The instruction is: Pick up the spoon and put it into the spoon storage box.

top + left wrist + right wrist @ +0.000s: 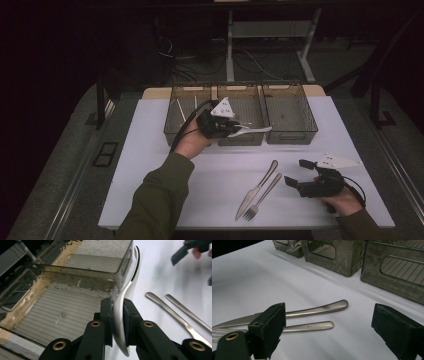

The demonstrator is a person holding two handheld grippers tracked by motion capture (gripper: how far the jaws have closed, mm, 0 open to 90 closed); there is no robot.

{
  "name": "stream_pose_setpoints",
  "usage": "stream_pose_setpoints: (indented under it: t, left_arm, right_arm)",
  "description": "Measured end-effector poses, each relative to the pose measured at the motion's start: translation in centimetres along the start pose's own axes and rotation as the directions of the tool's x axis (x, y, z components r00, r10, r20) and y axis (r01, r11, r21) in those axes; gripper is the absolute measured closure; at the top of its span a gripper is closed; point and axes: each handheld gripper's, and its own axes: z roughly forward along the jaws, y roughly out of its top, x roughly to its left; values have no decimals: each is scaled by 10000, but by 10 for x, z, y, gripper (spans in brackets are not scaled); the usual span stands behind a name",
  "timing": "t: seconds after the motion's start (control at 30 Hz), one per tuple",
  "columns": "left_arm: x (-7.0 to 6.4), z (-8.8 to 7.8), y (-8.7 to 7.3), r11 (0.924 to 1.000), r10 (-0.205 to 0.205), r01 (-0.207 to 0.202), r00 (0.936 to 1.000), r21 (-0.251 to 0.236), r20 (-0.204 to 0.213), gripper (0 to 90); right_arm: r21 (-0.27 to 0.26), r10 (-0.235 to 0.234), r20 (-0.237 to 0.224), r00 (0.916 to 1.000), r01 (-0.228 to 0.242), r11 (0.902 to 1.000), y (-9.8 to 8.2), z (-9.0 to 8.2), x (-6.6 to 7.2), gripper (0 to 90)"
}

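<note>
High view shows the left hand-held gripper (235,127) pinching one spoon (252,130) above the near rim of the middle bin (243,107), one of three bins in a row at the far counter (150,165) edge. Right hand-held gripper (296,174) rests spread at the near right, beside one knife (257,189) and one fork (264,196); bare counter lies left

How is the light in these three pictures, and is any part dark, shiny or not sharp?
High view: the white table is lit, the room behind is almost black. Left gripper view: glare runs along the spoon clamped in the left gripper, and the bin wall reflects. Right gripper view: the knife and fork look sharp, the near pads are soft.
</note>
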Motion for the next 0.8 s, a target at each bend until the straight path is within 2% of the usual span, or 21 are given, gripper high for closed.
stream_pose_setpoints:
  t: [0.03, 0.07, 0.2, 0.37, 0.43, 0.7, 0.8]
  left_arm:
    - [4, 2, 1, 9999, 88, -87, 9999, 87, -63, 796]
    - [6, 4, 2, 10000, -78, 78, 9999, 52, -94, 796]
    - [18, 13, 3, 9995, -144, 150, 9997, 289, -206, 796]
    - [34, 24, 0, 9960, -232, 268, 9988, 851, -437, 796]
    - [39, 28, -3, 9943, -444, 488, 9979, 953, -478, 795]
    - [48, 41, -16, 9820, -749, 828, 9958, 1695, -529, 794]
    - [49, 45, -18, 9782, -782, 846, 9961, 1894, -410, 793]
  right_arm:
    - [-10, 11, 0, 10000, -11, 10000, 0, 0, 0, 122]
    - [-23, 31, -1, 10000, -31, 10000, 0, -1, 0, 122]
    - [-46, 77, -49, 10000, -77, 10000, 0, -1, 0, 122]
    - [-75, 156, -64, 9999, -157, 9998, 0, -2, 0, 122]
    - [-94, 155, -79, 9998, -156, 9998, 0, -2, 0, 122]
    - [-113, 142, -88, 9999, -143, 9998, 1, -2, 0, 122]
    - [-131, 141, -86, 9999, -142, 9998, 1, -3, -1, 122]
